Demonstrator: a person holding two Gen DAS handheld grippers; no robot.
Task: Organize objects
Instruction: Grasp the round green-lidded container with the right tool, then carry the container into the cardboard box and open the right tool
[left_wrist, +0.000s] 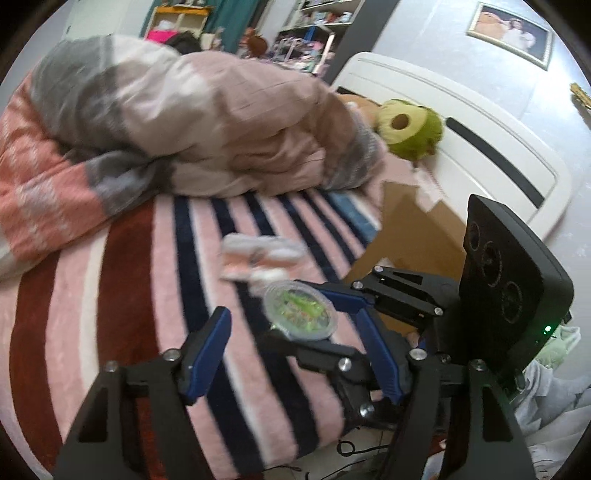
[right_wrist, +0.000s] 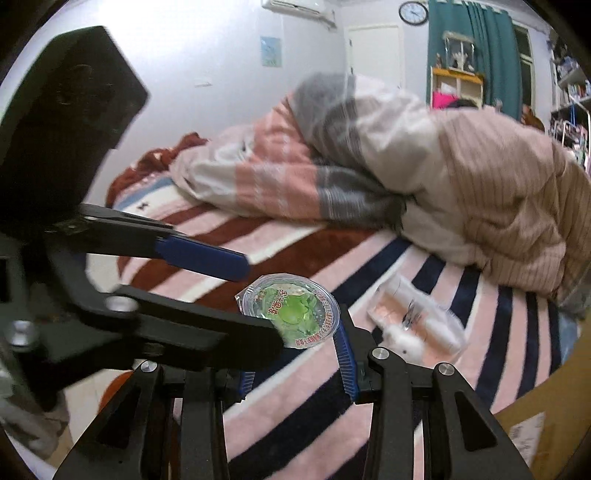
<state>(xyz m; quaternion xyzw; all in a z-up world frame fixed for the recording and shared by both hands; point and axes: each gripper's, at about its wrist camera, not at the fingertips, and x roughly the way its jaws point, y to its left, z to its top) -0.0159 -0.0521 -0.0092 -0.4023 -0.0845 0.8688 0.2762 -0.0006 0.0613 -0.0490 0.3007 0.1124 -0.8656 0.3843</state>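
A round clear jelly cup (right_wrist: 291, 310) with a green printed lid hangs above the striped blanket (right_wrist: 332, 254). My right gripper (right_wrist: 291, 332) is shut on it; one blue pad presses its right edge, and the other pad is hidden. In the left wrist view the cup (left_wrist: 299, 310) sits between the right gripper's fingers (left_wrist: 347, 301). My left gripper (left_wrist: 293, 312) is open, its blue pads standing either side of the cup and of those fingers, with a gap at the left pad. In the right wrist view its fingers (right_wrist: 203, 258) reach in from the left.
A clear packet (left_wrist: 258, 258) of white and pink items lies on the blanket behind the cup. A bunched pink and grey quilt (left_wrist: 184, 122) fills the far bed. A brown cardboard box (left_wrist: 413, 236) stands at the bed's right edge, with a green plush toy (left_wrist: 410, 129) by the white headboard (left_wrist: 480, 147).
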